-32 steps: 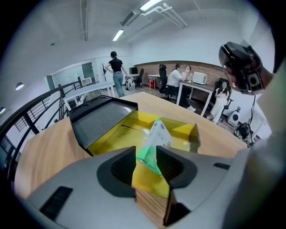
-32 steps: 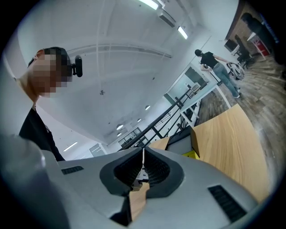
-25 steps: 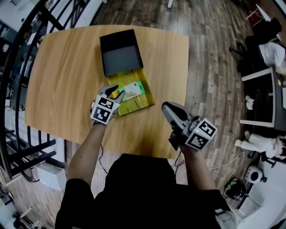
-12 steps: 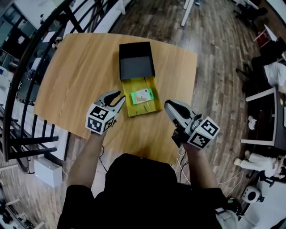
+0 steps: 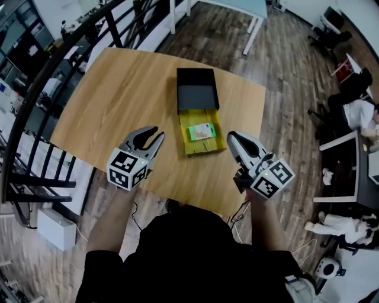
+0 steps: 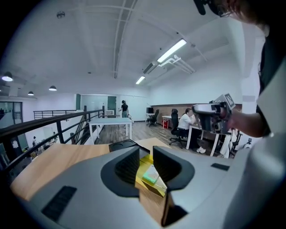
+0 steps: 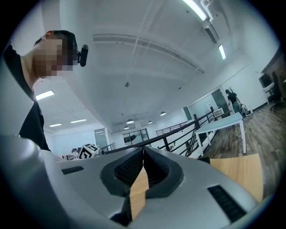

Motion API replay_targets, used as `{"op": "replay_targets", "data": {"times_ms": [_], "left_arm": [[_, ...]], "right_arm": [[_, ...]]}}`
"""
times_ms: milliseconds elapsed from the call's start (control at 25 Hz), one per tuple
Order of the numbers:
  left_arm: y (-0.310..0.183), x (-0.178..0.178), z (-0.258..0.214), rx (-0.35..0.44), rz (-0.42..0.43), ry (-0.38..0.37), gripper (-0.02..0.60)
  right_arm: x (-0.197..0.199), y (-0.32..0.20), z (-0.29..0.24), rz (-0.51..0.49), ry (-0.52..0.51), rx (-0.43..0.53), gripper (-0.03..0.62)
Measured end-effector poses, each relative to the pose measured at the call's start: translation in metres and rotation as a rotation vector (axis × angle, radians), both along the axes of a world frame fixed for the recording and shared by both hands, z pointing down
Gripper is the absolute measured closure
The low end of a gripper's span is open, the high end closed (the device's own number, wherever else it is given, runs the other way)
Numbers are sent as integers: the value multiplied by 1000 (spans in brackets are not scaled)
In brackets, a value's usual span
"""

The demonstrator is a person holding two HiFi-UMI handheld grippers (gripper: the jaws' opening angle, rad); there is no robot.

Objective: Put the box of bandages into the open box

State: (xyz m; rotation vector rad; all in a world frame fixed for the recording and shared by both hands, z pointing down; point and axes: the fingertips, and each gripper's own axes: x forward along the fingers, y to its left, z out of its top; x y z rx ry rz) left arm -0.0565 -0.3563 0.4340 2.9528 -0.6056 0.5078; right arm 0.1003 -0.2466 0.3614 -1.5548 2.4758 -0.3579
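The green-and-white box of bandages [image 5: 201, 131] lies flat inside the yellow open box [image 5: 208, 147], near the middle of the wooden table [image 5: 118, 94]. Through the left gripper's jaws the box of bandages [image 6: 152, 175] also shows on the yellow box [image 6: 146, 163]. My left gripper [image 5: 157, 132] hovers left of the yellow box, apart from it; its jaws are closing with a gap and nothing between them [image 6: 145, 152]. My right gripper [image 5: 230, 137] hangs just right of the yellow box, its jaws shut and empty [image 7: 143, 150].
A black box half [image 5: 198, 89] lies against the far end of the yellow box. A black railing [image 5: 35, 89] runs along the table's left side. Beyond the table stands a pale table [image 5: 237, 7], and a person sits at desks on the right [image 5: 355, 112].
My left gripper has drawn back from the yellow box, to the left and toward me, with its jaws narrower. The box of bandages stays in the yellow box. The right gripper has hardly moved.
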Motion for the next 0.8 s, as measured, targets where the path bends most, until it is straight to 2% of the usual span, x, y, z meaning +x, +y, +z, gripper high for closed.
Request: {"op": "replay_targets", "data": {"times_ms": [160,280,560,800], "left_arm": [[3,-31,-27,41,-17,57,485],[1,-41,-42,60,-35,88,486],[-9,-84,-71,112,-104,163,489],[-9,-94,-85,139,-136,202,489]], "right_arm": [[-16,-2,-17,34,76,26,558],[-20,-3,-31,51,122,59,559],[-53,-4,-65,54,159,133,559],[-54,-2,-81,53,175,186,559]]}}
